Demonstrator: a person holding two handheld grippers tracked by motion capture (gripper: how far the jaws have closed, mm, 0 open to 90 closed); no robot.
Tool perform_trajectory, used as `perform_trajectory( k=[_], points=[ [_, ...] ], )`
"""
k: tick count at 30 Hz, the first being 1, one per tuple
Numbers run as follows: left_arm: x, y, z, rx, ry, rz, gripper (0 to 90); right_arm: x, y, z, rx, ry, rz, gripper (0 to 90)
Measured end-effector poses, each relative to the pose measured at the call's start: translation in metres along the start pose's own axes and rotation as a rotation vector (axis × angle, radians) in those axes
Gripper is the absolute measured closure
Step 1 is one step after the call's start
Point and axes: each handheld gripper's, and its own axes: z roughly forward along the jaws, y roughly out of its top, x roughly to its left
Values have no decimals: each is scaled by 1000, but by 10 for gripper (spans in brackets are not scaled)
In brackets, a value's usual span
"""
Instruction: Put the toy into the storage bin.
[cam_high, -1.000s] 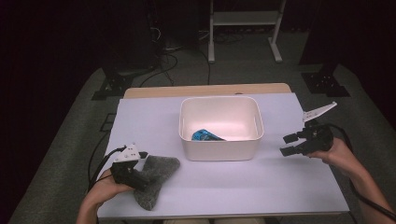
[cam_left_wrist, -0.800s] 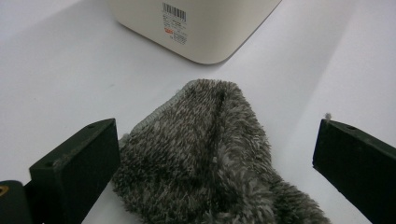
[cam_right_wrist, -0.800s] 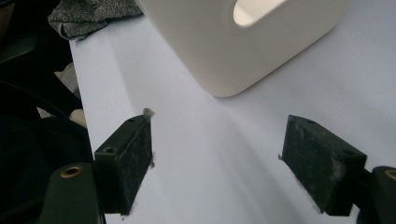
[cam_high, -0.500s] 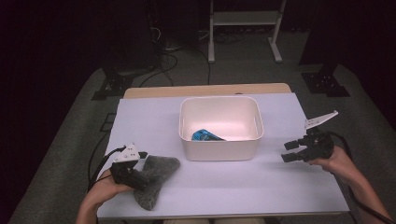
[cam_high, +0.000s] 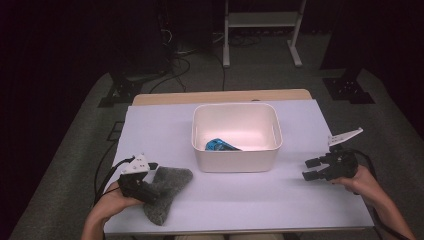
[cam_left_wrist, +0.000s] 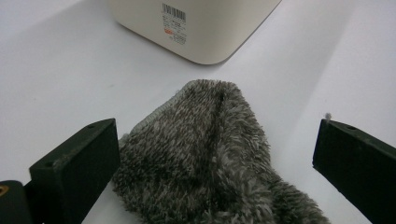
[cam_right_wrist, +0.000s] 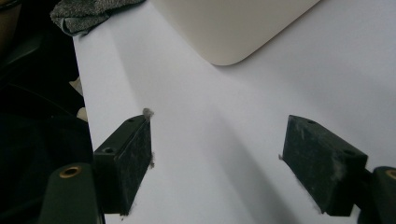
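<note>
Left gripper (cam_high: 150, 187) jaws gape wide around the grey fuzzy cloth (cam_left_wrist: 210, 158), seemingly untouched; right gripper (cam_high: 314, 169), lower right, open over bare bench (cam_high: 240, 200).

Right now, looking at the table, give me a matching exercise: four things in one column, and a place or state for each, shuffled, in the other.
Things:
1. grey fuzzy cloth
2. white bin
3. blue object
4. right gripper

Places or states:
A. inside the bin
B. open, with nothing between its jaws
C. middle of the table
D. lying between the left gripper's open jaws

Pairs: 1-D, 2-C, 3-A, 4-B
</note>
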Motion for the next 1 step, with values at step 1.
perform_trajectory(
  k=[1],
  points=[
    [0, 0, 0, 2, 1, 0, 3, 0, -1, 0, -4, 3, 3, 226]
  ],
)
